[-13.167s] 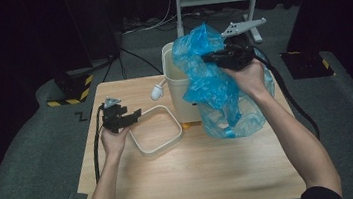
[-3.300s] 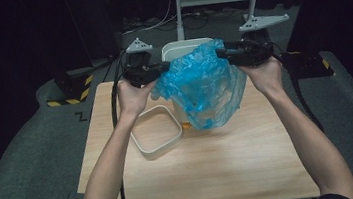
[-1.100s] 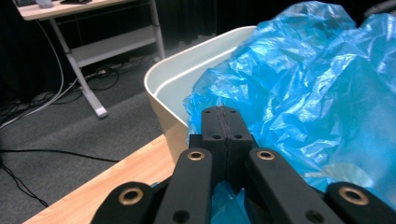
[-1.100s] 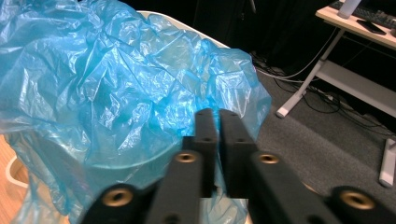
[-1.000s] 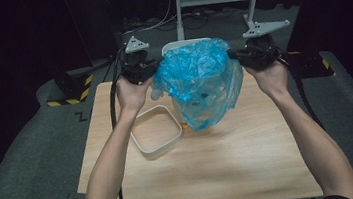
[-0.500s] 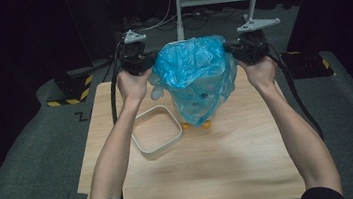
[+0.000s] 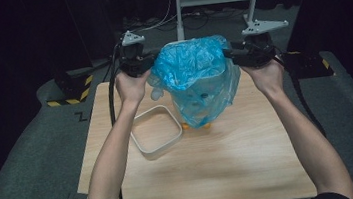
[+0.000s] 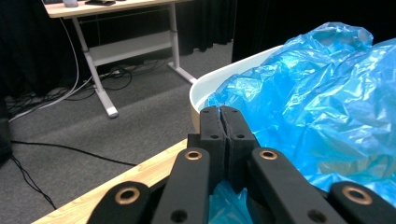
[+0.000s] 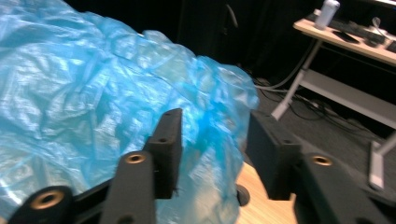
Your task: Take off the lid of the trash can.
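- High view: blue bag (image 7: 197,79) is draped over the white bin (image 7: 203,92) at the far middle of the table (image 7: 213,176), mouth pulled wide left and right so it can line the bin. Left gripper (image 7: 141,62) holds the bag's left edge; right gripper (image 7: 240,54) sits at the right edge. Bin lid (image 7: 156,138) lies near-left of the bin, set aside so the opening stays free.
- Left gripper view: jaws clamped tight on a pinch of bag film, just at the bin rim (image 8: 219,79). I judge the pinch keeps that side stretched over the rim.
- Right gripper view: jaws have just been opening and stand apart, bag edge (image 9: 205,140) loose between them, pads not pressing. Looks like that side is being let go, since the bag hangs over the bin there.
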A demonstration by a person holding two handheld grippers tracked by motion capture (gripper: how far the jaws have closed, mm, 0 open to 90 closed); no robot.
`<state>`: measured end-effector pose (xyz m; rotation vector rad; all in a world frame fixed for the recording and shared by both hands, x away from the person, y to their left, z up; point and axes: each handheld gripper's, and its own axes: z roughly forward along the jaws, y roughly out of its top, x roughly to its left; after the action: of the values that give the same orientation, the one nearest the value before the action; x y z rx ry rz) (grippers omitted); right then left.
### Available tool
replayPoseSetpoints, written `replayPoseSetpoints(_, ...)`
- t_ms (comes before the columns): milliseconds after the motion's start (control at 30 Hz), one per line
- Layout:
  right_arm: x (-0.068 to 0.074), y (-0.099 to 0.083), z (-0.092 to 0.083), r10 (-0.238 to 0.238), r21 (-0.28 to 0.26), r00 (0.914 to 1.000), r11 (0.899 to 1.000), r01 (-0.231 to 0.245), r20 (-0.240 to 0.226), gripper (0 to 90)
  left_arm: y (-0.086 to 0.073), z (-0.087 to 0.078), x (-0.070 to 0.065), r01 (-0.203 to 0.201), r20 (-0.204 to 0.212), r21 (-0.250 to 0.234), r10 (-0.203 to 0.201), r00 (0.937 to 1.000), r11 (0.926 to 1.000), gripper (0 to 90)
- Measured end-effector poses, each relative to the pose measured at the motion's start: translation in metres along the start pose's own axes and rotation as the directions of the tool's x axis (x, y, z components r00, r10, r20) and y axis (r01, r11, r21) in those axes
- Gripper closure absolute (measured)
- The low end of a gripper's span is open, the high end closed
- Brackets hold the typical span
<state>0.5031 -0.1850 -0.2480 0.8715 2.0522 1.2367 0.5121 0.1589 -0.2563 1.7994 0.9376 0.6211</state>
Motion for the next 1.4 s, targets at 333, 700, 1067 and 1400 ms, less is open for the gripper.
replayPoseSetpoints(333,-0.015,-0.005,0.015,0.113,0.040,0.9923,0.993,-0.111,-0.050,66.3,0.000,-0.003,-0.002,-0.022,0.005,0.003,0.022,0.9997,0.9998,88.1)
replayPoseSetpoints(700,-0.001,0.017,0.013,0.030,-0.016,0.9942,0.999,-0.032,-0.103,89.8,0.006,-0.011,0.000,-0.023,-0.003,-0.031,0.023,0.9997,0.9993,88.4)
replayPoseSetpoints(1067,0.014,0.019,0.056,0.000,0.124,0.9902,0.992,0.017,-0.140,89.7,-0.005,0.001,0.009,0.008,-0.012,0.026,-0.007,0.9999,0.9996,87.5)
replayPoseSetpoints(1400,0.009,0.016,0.046,0.038,0.092,0.9900,0.995,-0.026,-0.136,65.1,-0.011,0.012,0.011,0.024,-0.020,0.049,-0.023,0.9995,0.9985,87.6)
